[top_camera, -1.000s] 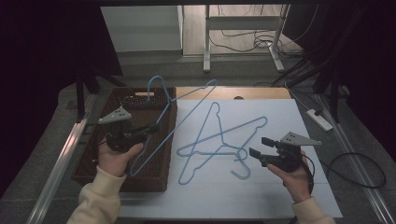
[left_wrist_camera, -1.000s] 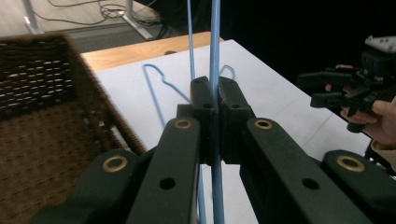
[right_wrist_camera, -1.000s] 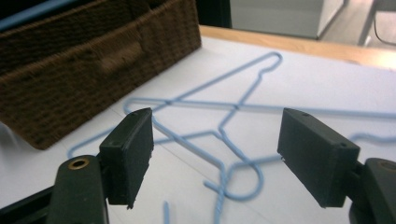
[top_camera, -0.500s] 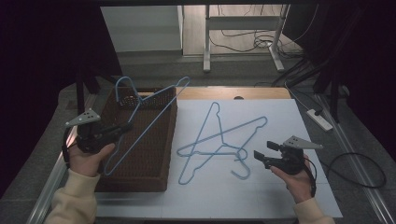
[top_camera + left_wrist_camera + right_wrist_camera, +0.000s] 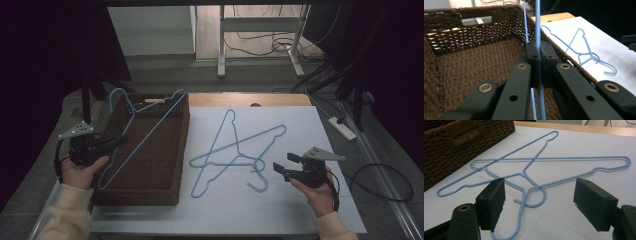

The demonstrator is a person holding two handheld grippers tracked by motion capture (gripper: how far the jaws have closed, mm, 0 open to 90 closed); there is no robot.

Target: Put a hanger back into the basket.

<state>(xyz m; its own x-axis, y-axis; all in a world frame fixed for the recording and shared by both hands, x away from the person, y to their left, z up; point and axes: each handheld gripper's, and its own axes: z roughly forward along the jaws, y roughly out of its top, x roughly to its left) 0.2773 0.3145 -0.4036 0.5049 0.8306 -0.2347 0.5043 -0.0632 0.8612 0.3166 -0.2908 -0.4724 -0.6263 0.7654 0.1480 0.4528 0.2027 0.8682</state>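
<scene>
Over the brown wicker basket (image 5: 150, 175) at the left of the surface, the left claw (image 5: 121, 139) is clamped tight on the wire of a blue hanger (image 5: 145, 132), which slants from the near-left rim up toward the far-right corner, hook at the far left. Two more hangers (image 5: 235, 150) lie crossed on the white sheet, just ahead of the right claw (image 5: 278, 168), whose jaws stand wide and empty.

You're working in a lab-style recording room: dark curtains (image 5: 45, 45) hang on both sides, loose cables (image 5: 260, 37) trail across the bare floor, a power strip (image 5: 342, 128) lies beside your white-topped table (image 5: 300, 120), and metal desk legs (image 5: 220, 40) stand behind it.
</scene>
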